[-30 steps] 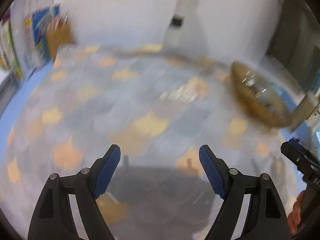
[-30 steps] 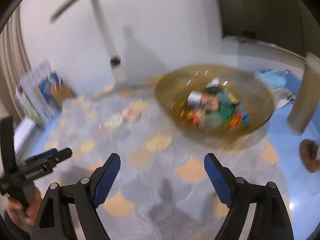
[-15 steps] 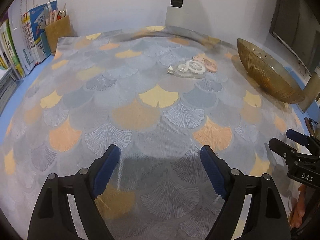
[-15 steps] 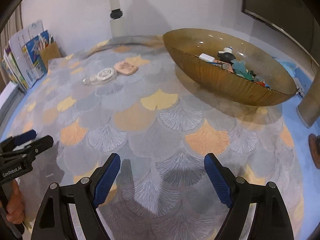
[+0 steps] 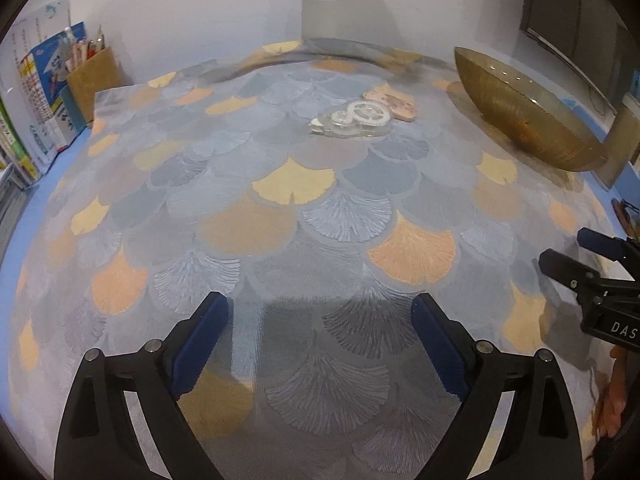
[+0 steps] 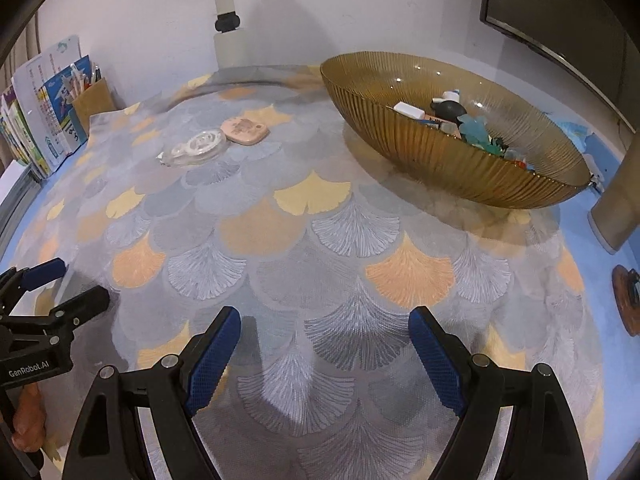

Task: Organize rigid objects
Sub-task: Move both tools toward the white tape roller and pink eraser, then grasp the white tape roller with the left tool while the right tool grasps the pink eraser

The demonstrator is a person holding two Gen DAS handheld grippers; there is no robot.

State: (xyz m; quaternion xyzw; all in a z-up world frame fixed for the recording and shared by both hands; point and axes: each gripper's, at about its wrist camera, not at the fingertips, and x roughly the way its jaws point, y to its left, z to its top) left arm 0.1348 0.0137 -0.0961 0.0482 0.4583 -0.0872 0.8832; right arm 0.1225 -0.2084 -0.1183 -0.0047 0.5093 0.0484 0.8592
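Observation:
A clear correction-tape dispenser [image 5: 354, 120] [image 6: 194, 148] lies on the fan-patterned mat, touching a pink flat tag [image 5: 394, 102] [image 6: 245, 130] just behind it. An amber ribbed glass bowl [image 5: 520, 120] [image 6: 404, 136] stands at the right with several small items inside. My left gripper [image 5: 320, 320] hovers over bare mat near the front, its jaws opening with nothing between them. My right gripper [image 6: 325, 330] is open and empty, also over bare mat, well short of both loose items. Each gripper shows at the edge of the other's view.
A cardboard pen holder [image 5: 90, 80] [image 6: 94, 100] and upright booklets [image 5: 36, 96] stand at the back left. A white lamp post [image 6: 224, 12] rises at the back. A beige cylinder [image 6: 618, 200] and a brown round object [image 6: 626, 300] sit at the right on the blue table.
Both views have steadied from a blurred swing and tipped down toward the mat. The left jaws have spread a little wider; the right jaws keep the same gap.

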